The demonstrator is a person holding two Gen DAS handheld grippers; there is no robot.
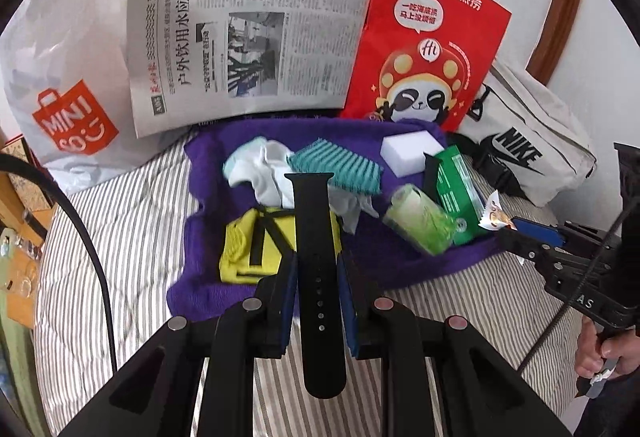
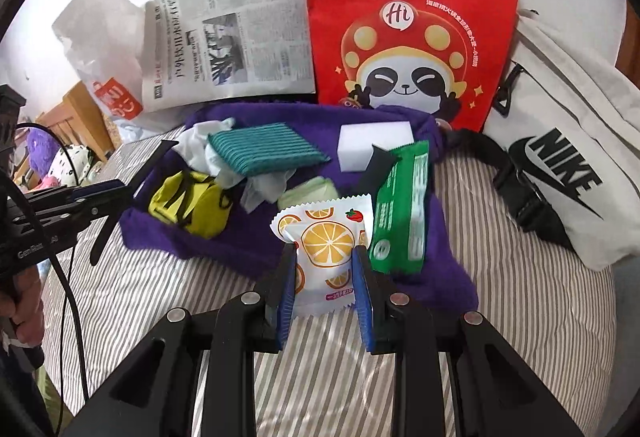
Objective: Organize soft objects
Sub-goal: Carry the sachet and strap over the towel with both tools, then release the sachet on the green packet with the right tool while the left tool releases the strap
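Left gripper (image 1: 317, 273) clamped on a black watch strap (image 1: 316, 237), blue pads pressing both edges, strap running lengthwise between the fingers and projecting past the tips over a purple towel (image 1: 208, 157). Right gripper (image 2: 325, 277) clamped on a white snack packet (image 2: 324, 249) printed with orange slices, jaws narrowed against its two sides, packet upright above the towel's near edge.

Spread on the towel: yellow pouch (image 1: 248, 245) with black straps at near left; crumpled white cloth (image 1: 260, 169) behind it; teal ribbed sponge (image 2: 260, 147) partly overlying the cloth; white foam block (image 2: 372, 141) toward the back; green wipes pack (image 2: 400, 213) at right, just beside the snack packet; pale green roll (image 1: 416, 221) near the wipes pack.

Towel lying on a striped bedsheet (image 2: 160, 297). Propped along the wall behind: white Miniso bag (image 1: 72, 117), newspaper (image 1: 248, 37), red paper bag (image 2: 408, 17) with panda print, white Nike bag (image 2: 560, 165) with black buckle strap.
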